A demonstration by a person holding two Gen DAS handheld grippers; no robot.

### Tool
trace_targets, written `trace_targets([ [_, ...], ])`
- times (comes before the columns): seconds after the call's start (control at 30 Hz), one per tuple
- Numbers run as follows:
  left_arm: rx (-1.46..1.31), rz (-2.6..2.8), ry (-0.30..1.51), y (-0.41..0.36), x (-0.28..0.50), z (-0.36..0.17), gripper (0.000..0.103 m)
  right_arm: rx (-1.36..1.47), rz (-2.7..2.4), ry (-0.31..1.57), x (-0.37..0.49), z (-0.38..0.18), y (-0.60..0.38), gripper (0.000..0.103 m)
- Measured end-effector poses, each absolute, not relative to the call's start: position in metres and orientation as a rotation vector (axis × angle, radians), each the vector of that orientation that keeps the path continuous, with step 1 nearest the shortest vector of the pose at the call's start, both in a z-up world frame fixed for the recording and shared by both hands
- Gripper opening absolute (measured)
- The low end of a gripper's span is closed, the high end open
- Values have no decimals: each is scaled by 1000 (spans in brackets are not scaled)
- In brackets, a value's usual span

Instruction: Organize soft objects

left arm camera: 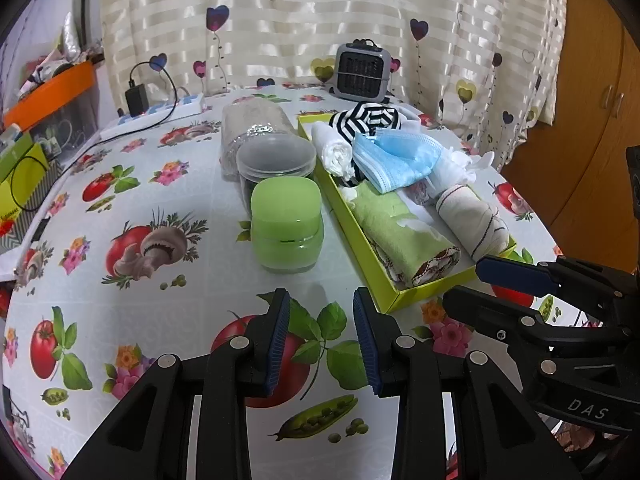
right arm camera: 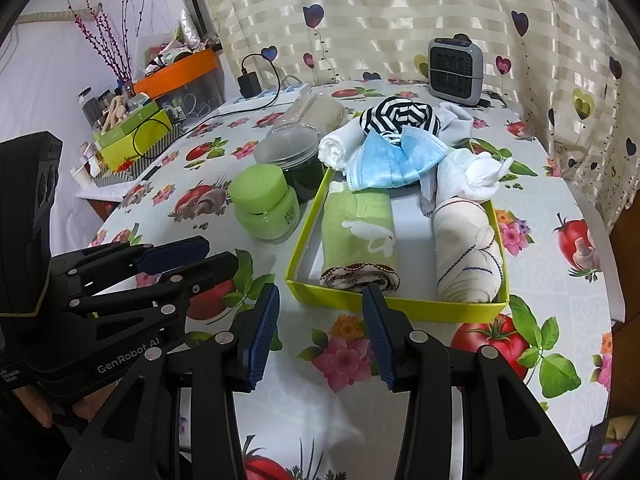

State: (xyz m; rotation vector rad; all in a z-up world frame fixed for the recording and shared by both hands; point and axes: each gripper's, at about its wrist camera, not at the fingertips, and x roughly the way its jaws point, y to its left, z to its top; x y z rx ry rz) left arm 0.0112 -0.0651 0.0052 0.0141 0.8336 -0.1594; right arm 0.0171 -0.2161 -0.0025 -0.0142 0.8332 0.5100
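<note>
On the fruit-printed tablecloth [right arm camera: 560,184], a shallow yellow-green tray [right arm camera: 396,307] holds the soft goods: a rolled green towel [right arm camera: 360,232] along its left side and a rolled cream cloth [right arm camera: 468,248] along its right, laid parallel, apparently to save room. Toward the far end sit a blue face mask [right arm camera: 394,160], a white roll [right arm camera: 338,148], a striped fabric [right arm camera: 400,114] and a bunched white cloth [right arm camera: 480,172], loosely piled and seemingly unsorted. A green jar [left arm camera: 286,224] stands just outside the tray, left of it. The left gripper [left arm camera: 322,340] and right gripper [right arm camera: 320,336] hover short of the tray, jaws parted, grasping nothing.
</note>
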Motion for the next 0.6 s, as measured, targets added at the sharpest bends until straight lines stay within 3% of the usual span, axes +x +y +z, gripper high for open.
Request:
trace_targets([
  [0.6,17,-159,840,-65,11,2,32,-17,510,834,16,-3,-215,44],
])
